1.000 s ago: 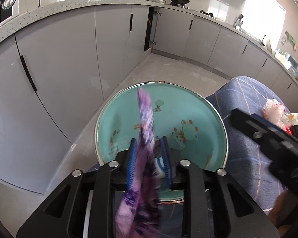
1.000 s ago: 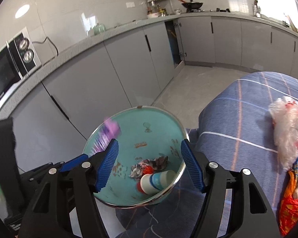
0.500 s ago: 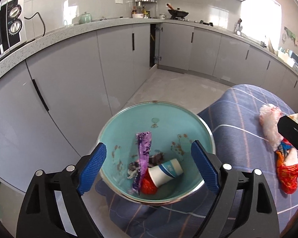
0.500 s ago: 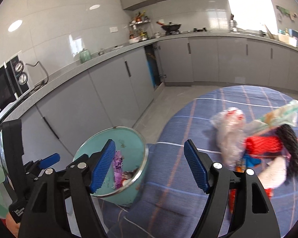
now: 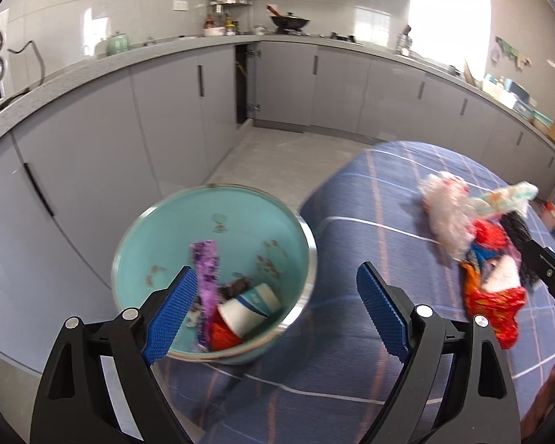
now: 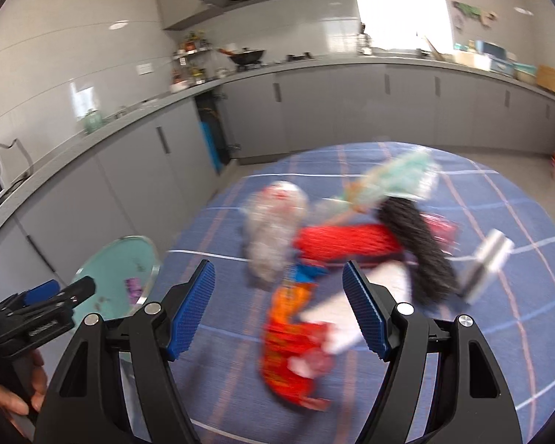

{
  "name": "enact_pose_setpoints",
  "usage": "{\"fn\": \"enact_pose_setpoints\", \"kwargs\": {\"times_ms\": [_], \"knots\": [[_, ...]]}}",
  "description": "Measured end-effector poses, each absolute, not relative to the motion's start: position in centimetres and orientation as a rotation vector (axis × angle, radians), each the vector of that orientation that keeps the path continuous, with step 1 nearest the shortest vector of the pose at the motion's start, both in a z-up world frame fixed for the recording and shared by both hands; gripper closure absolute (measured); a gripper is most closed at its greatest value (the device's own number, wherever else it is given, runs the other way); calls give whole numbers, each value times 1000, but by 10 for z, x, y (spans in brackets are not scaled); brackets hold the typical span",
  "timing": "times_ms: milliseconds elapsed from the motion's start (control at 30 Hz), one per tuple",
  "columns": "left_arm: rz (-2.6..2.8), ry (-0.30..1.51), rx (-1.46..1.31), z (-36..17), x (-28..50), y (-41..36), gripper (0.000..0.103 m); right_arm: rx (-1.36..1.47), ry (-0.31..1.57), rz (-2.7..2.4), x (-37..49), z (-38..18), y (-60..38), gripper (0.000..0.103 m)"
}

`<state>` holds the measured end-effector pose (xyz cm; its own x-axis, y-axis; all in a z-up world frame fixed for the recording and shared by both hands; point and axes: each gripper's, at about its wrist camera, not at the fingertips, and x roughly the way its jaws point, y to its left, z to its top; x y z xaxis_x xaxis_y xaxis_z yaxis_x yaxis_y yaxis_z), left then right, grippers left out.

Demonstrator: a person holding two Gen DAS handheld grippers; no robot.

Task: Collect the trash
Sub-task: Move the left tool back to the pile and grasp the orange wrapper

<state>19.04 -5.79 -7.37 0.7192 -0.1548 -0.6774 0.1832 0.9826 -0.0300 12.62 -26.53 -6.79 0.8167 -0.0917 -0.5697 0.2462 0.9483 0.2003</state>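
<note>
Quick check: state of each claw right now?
Left claw: open, holding nothing, by the teal bowl.
Right claw: open, empty, above the trash pile.

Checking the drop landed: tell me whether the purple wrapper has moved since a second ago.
Yes. The purple wrapper left the left hand-held gripper and went down into the teal bowl, now lying beside the paper cup.

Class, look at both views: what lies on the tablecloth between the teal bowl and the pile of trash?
Nothing: in both views, bare blue checked tablecloth separates the teal bowl from the trash pile.
</note>
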Motion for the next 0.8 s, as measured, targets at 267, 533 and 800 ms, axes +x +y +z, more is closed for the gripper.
{"fn": "enact_pose_setpoints", "kwargs": {"times_ms": [267,533,800], "knots": [[-284,757,81,-81,179,-103,16,294,612,-257,99,-81,-306,32],[-371,766,116,-84,167,-145,17,326,627,-302,83,-91,-332,32],[-456,805,101,-93,161,-186,17,338,609,-354,71,-86,-359,32]]}}
